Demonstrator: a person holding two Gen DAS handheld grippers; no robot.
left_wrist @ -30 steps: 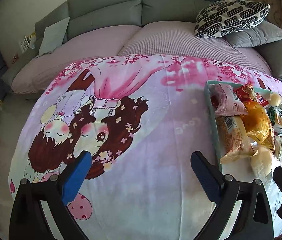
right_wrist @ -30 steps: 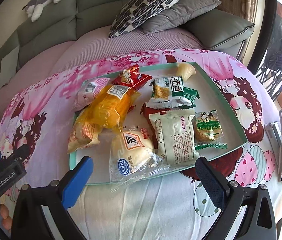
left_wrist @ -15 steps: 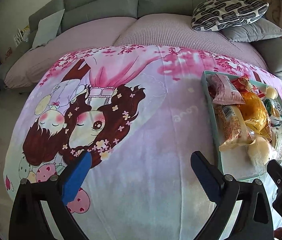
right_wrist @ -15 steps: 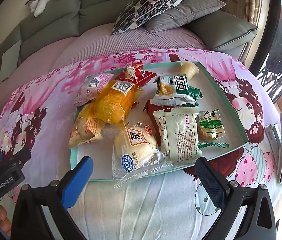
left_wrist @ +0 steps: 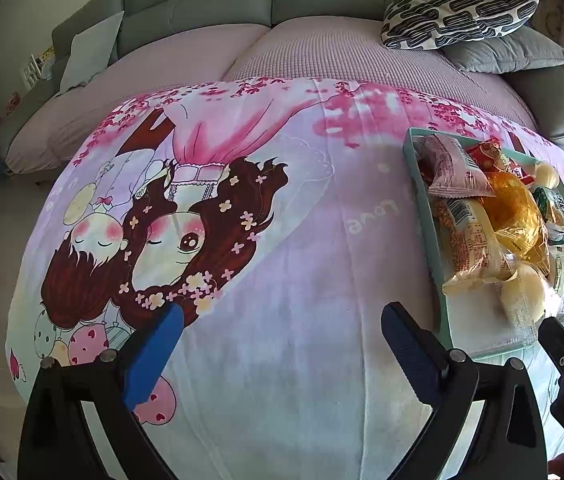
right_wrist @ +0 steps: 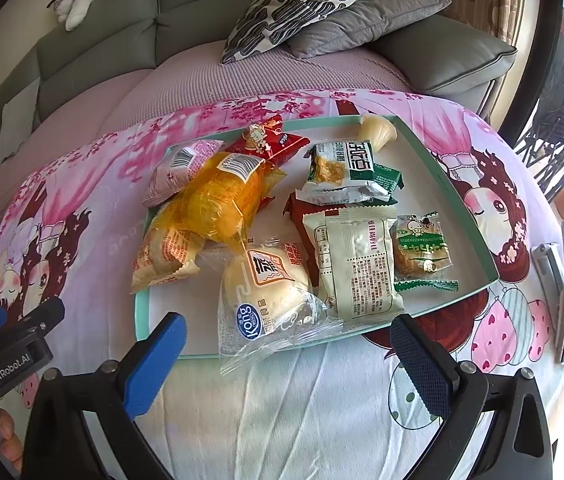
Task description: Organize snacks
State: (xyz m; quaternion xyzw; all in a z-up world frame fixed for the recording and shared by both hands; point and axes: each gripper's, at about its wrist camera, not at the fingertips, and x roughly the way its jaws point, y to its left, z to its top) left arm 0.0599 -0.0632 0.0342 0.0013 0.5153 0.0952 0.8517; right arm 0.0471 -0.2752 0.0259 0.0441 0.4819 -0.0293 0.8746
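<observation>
Snacks [right_wrist: 282,216] piled in teal tray [right_wrist: 477,220] toward the cartoon-print cloth's [left_wrist: 282,320] right edge; left hand-held gripper [left_wrist: 282,344] and right hand-held gripper [right_wrist: 285,356] both released, hovering near the front edge.

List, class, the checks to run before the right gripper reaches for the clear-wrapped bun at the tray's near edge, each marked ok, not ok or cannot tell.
1. Right gripper open and empty: ok.
2. Left gripper open, over bare cloth: ok.
3. Clear-wrapped bun nearest, nothing on top: ok.
4. Bun wrapper inside the tray: not ok, it overhangs the near rim.
5. Where the bun should go: cannot tell.
</observation>
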